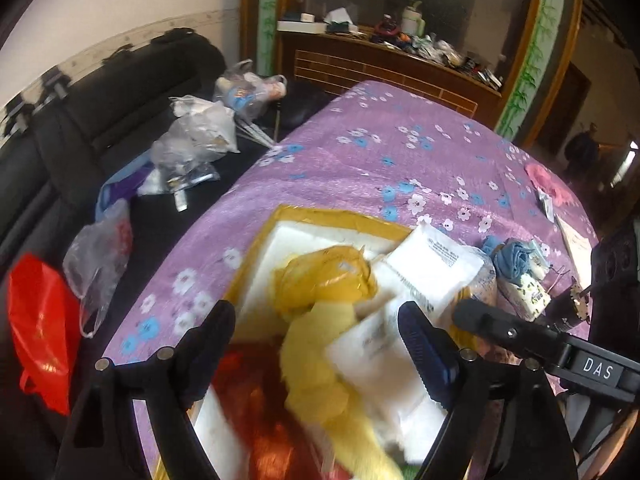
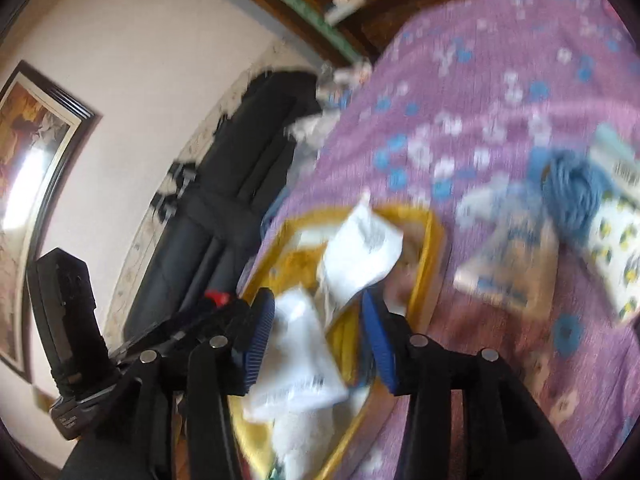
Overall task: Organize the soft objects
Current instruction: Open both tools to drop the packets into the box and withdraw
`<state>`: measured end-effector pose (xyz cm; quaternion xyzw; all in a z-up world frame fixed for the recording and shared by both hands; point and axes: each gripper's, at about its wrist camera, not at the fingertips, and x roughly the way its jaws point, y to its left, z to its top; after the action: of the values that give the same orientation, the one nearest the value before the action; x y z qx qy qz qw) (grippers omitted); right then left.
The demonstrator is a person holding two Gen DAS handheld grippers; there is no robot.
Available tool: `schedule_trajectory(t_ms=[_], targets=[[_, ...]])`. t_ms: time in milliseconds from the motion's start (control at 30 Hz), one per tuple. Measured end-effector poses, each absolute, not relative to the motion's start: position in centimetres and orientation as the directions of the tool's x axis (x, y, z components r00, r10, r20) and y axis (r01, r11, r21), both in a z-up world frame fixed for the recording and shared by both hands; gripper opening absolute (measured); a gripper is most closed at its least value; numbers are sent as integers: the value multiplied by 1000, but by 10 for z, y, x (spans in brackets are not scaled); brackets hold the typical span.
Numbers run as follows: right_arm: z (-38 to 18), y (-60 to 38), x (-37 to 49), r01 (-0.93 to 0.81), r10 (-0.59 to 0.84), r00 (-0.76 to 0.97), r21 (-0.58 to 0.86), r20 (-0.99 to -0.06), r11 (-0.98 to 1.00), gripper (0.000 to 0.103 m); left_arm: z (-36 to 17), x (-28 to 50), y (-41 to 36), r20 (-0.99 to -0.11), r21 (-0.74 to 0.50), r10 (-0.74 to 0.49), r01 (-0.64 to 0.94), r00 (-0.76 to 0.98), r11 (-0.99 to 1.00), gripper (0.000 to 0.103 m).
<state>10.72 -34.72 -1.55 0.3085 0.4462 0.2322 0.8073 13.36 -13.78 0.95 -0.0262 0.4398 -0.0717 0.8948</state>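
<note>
A gold-rimmed box (image 1: 256,248) with a white lining sits on a purple flowered bedspread (image 1: 360,168). It holds a yellow cloth (image 1: 320,364), white packets (image 1: 436,268) and something red (image 1: 256,400). My left gripper (image 1: 316,344) hangs open over the box; the yellow cloth lies between its jaws, untouched by the pads. In the right wrist view my right gripper (image 2: 320,340) is open over the same box (image 2: 434,236), with a white packet (image 2: 298,364) lying loose between its blue pads (image 2: 378,340). A blue rolled cloth (image 2: 572,196) and a patterned white pouch (image 2: 616,248) lie on the bedspread to the right.
Left of the bed stands a black sofa (image 1: 100,96) strewn with clear plastic bags (image 1: 192,140) and a red bag (image 1: 40,328). A cluttered wooden cabinet (image 1: 384,60) stands behind the bed. A pink item (image 1: 544,184) lies at the bed's far right.
</note>
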Motion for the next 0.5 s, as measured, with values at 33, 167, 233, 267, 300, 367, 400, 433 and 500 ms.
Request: schedule_trajectory(t_ms=[33, 167, 233, 267, 300, 367, 400, 433, 500], targets=[[-14, -351, 101, -97, 653, 486, 707, -581, 701, 45, 13, 126, -135, -780, -116, -150, 94, 608, 989, 87], [-4, -375, 71, -131, 664, 490, 705, -565, 697, 45, 28, 95, -138, -753, -129, -149, 79, 641, 989, 87], [3, -388, 58, -148, 650, 500, 684, -572, 715, 46, 37, 81, -140, -733, -131, -133, 54, 668, 990, 87], [6, -396, 53, -156, 636, 507, 664, -581, 731, 46, 42, 72, -142, -718, -146, -138, 46, 682, 988, 87], [9, -403, 49, -161, 619, 514, 643, -593, 749, 47, 46, 66, -144, -710, -162, -150, 47, 688, 986, 87], [14, -417, 44, -170, 574, 531, 585, -624, 793, 54, 52, 57, -153, -699, -201, -190, 66, 689, 977, 87], [14, -424, 44, -170, 550, 538, 557, -639, 813, 55, 54, 55, -161, -700, -215, -221, 94, 679, 972, 87], [14, -431, 45, -164, 531, 545, 538, -649, 827, 58, 56, 53, -170, -702, -219, -244, 124, 669, 968, 87], [10, -442, 49, -160, 518, 552, 527, -653, 835, 59, 57, 51, -189, -705, -206, -263, 166, 658, 964, 87]])
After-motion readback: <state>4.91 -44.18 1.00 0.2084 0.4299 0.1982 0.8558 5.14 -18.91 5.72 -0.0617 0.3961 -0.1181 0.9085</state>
